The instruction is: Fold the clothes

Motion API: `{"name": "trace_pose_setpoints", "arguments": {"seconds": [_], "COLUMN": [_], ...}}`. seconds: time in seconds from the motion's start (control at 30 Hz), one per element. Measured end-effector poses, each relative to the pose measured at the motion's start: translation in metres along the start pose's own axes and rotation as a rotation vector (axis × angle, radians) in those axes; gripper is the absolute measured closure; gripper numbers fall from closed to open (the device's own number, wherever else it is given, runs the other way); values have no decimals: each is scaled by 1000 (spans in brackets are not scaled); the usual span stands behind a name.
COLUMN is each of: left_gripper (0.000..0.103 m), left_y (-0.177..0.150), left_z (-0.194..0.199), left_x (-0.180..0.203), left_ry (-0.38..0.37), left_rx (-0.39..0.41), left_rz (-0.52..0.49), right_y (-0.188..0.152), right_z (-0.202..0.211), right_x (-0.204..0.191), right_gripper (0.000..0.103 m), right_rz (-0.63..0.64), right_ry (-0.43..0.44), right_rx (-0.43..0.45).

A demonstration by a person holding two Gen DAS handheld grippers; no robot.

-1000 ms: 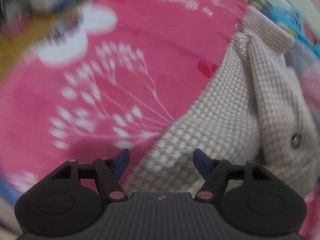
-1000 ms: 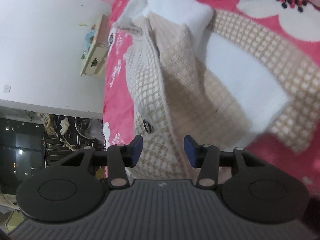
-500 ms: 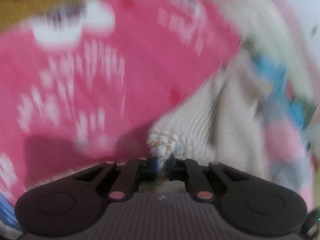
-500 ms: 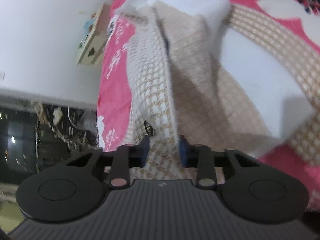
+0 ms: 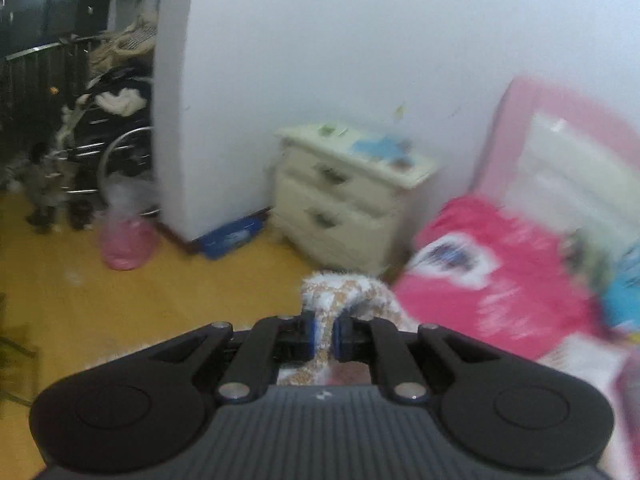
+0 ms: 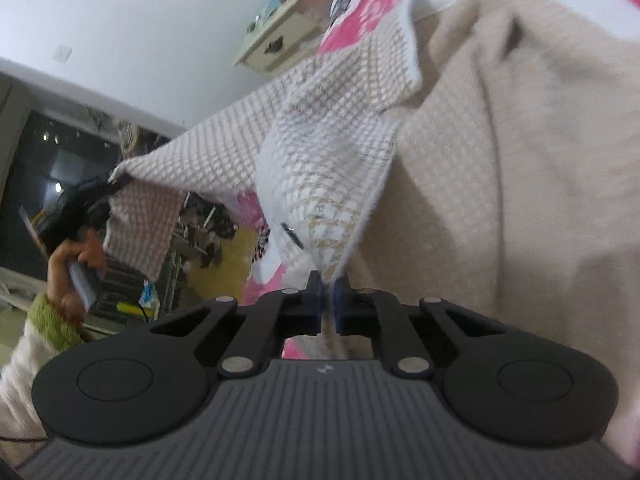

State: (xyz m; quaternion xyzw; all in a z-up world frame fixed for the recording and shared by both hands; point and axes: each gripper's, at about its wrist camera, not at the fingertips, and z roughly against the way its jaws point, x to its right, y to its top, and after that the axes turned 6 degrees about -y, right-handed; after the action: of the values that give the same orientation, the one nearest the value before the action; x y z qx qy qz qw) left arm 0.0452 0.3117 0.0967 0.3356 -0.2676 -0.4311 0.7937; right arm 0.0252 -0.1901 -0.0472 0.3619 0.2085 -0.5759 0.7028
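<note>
White wall and a cream nightstand (image 5: pixel 348 196) stand behind the pink bed (image 5: pixel 500 276). My left gripper (image 5: pixel 324 334) pinches one edge of the jacket (image 6: pixel 500 160); my right gripper (image 6: pixel 327 300), jaws just closed, clamps another, the checked knit stretched between them above the bed.

Black ribbed tool (image 6: pixel 327 298) with blue pads (image 6: pixel 340 300), silver screws; green-cuffed white sleeve (image 6: pixel 36 340)
</note>
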Motion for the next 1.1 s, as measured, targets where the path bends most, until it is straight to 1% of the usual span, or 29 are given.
{"name": "trace_pose_setpoints", "arguments": {"seconds": [0.03,0.1,0.13,0.17,0.2,0.23,0.27,0.33,0.37,0.43,0.47,0.5,0.53,0.57,0.63,0.67,0.7,0.77,0.8,0.87,0.93,0.97,1.0,1.03,1.07,1.1], "left_gripper": [89,83,78,74,71,66,58,51,50,48,43,40,38,37,37,37,37,37,37,37,37,37,37,36,36,36], "left_y": [-10,-36,-50,-63,-72,-78,-81,-79,-77,-75,-74,-74,-76,-79,-93,-102,-113,-138,-152,-177,-199,-210,-220,-229,-239,-248], "left_z": [-21,-63,-78,-86,-88,-84,-78,-63,-51,-28,-13,0,11,23,41,47,53,64,71,84,94,98,99,97,95,92], "left_x": [-4,-12,-17,-20,-23,-25,-24,-16,-9,5,16,28,39,51,74,89,104,136,152,184,217,233,249,265,285,305], "left_ry": [44,104,131,146,155,147,126,91,75,23,-11,-40,-72,-107,-195,-239,-276,-343,-377,-443,-492,-529,-587,-651,-703,-728], "left_rx": [-42,-172,-227,-266,-277,-270,-260,-248,-241,-236,-232,-233,-249,-269,-347,-399,-440,-498,-515,-512,-503,-494,-510,-535,-581,-631], "left_rz": [-6,0,15,32,45,50,47,17,0,-49,-78,-99,-112,-124,-132,-143,-160,-217,-256,-324,-366,-377,-380,-380,-387,-406], "right_y": [0,-1,-1,-1,0,2,3,7,9,11,12,13,13,14,8,4,-2,-14,-23,-41,-55,-61,-65,-68,-71,-73], "right_z": [-14,-43,-57,-70,-80,-83,-86,-83,-79,-56,-42,-27,-11,5,43,61,81,112,126,150,166,171,176,179,181,184], "right_x": [0,3,6,10,14,17,20,23,24,28,31,35,40,44,56,65,75,95,107,130,150,159,168,177,186,195], "right_gripper": [99,98,96,95,94,93,92,84,83,78,77,74,72,72,68,67,62,61,61,61,61,61,61,61,61,60], "right_rz": [4,11,12,6,3,-2,-7,-18,-23,-27,-30,-39,-49,-57,-55,-54,-59,-87,-110,-146,-158,-160,-165,-185,-205,-225], "right_ry": [-26,-87,-122,-155,-187,-203,-218,-228,-224,-205,-193,-179,-166,-154,-174,-205,-251,-315,-353,-448,-561,-618,-668,-683,-698,-711], "right_rx": [-11,-43,-63,-86,-110,-121,-132,-142,-142,-103,-75,-44,-13,17,70,89,105,119,123,132,140,143,148,159,171,182]}}
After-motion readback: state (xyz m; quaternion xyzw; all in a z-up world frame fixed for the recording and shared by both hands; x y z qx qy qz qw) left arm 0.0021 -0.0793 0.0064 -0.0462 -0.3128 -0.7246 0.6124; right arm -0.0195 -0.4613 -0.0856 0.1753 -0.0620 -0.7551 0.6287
